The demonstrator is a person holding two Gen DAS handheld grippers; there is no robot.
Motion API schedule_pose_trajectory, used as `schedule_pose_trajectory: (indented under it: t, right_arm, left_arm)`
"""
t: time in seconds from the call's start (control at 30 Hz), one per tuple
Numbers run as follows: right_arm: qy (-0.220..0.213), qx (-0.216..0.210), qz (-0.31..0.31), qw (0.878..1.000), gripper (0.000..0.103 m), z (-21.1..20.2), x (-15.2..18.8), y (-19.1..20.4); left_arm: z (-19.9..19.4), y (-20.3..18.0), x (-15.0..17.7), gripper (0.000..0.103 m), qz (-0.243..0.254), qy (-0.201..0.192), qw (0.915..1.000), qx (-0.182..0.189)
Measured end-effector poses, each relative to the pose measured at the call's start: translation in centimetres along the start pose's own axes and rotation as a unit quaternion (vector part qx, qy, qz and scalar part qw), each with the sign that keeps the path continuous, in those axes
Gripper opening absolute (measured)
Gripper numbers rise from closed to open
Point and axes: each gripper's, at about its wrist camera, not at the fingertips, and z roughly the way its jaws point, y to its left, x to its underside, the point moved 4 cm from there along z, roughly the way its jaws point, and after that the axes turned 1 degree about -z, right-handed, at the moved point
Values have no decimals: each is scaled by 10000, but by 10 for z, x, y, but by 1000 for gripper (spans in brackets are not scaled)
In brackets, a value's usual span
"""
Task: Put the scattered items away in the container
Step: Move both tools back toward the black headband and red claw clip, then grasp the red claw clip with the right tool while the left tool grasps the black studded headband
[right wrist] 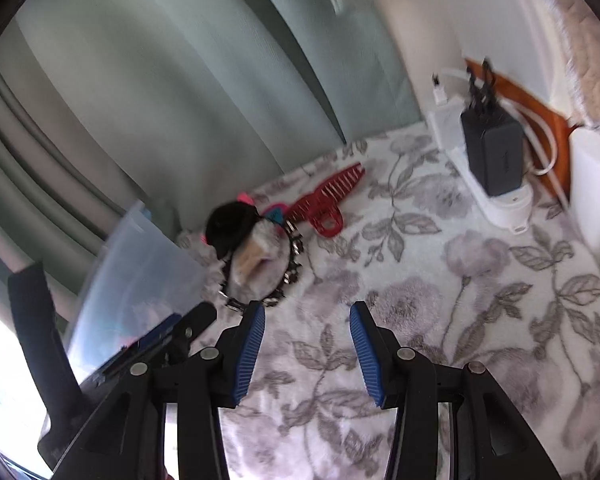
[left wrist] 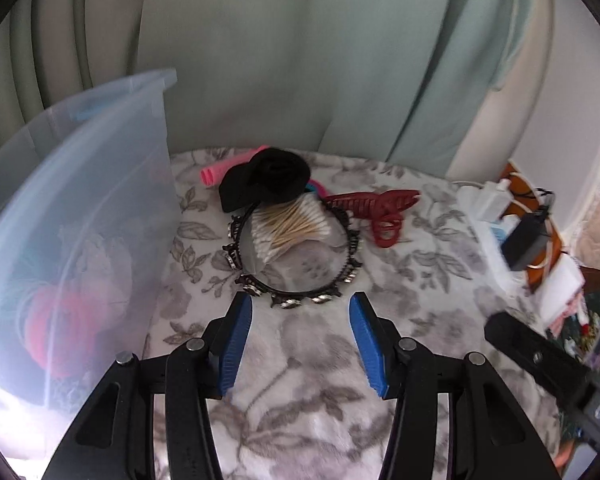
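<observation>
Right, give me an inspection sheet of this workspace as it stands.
Surface: grey floral fleece cover.
Job's things: translucent plastic container at left, coloured items inside; black studded headband around a bag of cotton swabs; black fabric piece, pink roller, dark red claw clip behind.
Clutter: white bottle at right.
Grippers: left gripper and right gripper both open, empty.
Cables: white power strip with black adapter, white cords.
Surroundings: pale green curtain.

Both tongs (left wrist: 300, 308) (right wrist: 308, 316) agape, empty
</observation>
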Motion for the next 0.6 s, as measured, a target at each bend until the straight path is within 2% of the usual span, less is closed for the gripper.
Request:
schedule_pose_trajectory:
  t: [0.27, 0.43, 0.6]
  right_arm:
    - [123, 153, -287, 9994, 48, 49, -23, 1]
    - [126, 343, -403, 9985, 48, 82, -46, -1]
    - [174, 433, -437, 9980, 51, 111, -63, -5]
  left_arm:
    - [57, 17, 1, 52, -362, 264, 9975, -541]
    - [78, 17, 8, 52, -405, 505, 9973, -353]
    - [87, 21, 9, 52, -437, 454, 9974, -336]
